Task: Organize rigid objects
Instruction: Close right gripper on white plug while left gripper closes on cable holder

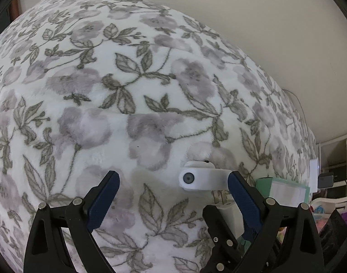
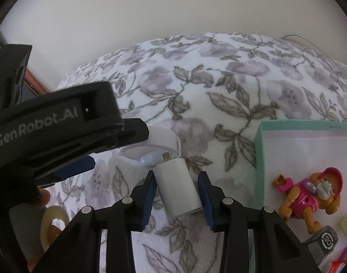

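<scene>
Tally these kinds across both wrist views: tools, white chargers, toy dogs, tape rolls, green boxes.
tools: 2, the left tool and the right tool
white charger: 1
toy dog: 1
tape roll: 1
green box: 1
Total: 6

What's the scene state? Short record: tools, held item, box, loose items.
surface: floral blanket
right tool: closed on white charger, prongs pointing away
left tool: open, empty, over the blanket
white lens device: on blanket, just beyond charger
box: teal-edged, right of charger, holds toy dog
tape roll: lower left, right wrist view
</scene>
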Demonstrator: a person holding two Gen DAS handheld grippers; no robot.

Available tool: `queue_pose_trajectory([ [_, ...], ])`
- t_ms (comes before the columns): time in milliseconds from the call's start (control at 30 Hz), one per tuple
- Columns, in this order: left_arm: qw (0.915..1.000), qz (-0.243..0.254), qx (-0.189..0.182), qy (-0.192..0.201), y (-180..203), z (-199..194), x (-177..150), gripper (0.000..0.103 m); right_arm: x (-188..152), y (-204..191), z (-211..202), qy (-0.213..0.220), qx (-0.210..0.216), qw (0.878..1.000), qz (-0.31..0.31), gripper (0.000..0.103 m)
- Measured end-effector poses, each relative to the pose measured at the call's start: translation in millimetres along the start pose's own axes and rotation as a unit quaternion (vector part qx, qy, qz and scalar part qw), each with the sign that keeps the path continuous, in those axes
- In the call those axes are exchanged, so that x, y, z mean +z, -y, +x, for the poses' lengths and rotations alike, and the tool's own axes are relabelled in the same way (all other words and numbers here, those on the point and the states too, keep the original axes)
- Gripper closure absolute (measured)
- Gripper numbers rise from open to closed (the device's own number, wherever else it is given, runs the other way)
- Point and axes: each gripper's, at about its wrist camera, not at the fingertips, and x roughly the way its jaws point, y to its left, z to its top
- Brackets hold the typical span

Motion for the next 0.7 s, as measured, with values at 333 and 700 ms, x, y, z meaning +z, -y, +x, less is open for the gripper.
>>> queue_pose_trajectory([
  [333, 0.9995, 0.009, -0.028, -0.009, 7, 8, -1, 0.007, 3, 29, -8, -0.004, 0.003, 0.999, 0.050, 0.074],
  [700, 0.9990, 0.023, -0.038, 0.002, 12, 14, -2, 0.030, 2, 28, -10, -0.007, -0.001, 0.999, 0.042, 0.074],
])
